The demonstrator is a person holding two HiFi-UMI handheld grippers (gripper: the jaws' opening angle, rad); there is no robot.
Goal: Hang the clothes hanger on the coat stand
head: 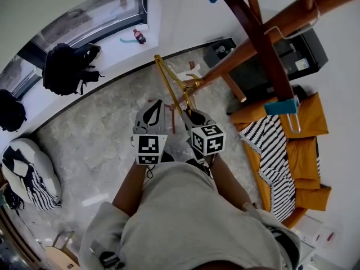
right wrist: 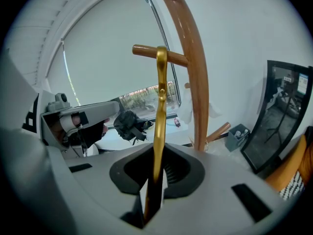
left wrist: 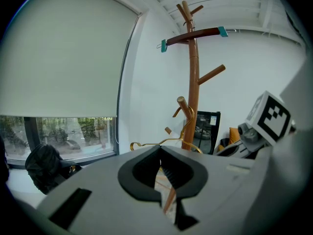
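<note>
i've got the right tool [head: 190, 116] clamped on the gold clothes hanger [head: 170, 79], the thin metal bar running up between its jaws in the right gripper view [right wrist: 159, 111] and pinched there, the jaws barely apart around it. the hanger reaches away from me to the coat stand [head: 284, 20], and its hook sits at a low peg [right wrist: 146, 50] on the wooden pole; from the left gripper view the hook [left wrist: 188, 115] curls round that peg, though i can't tell if it bears on it. my left tool [head: 153, 112] hangs just beside the right one, jaws drawn together with nothing between them, only floor showing through the slit. higher on the stand a dark wooden hanger with teal clips [left wrist: 193, 34] sits across the pole. a black backpack [head: 67, 67] lies by the window
</note>
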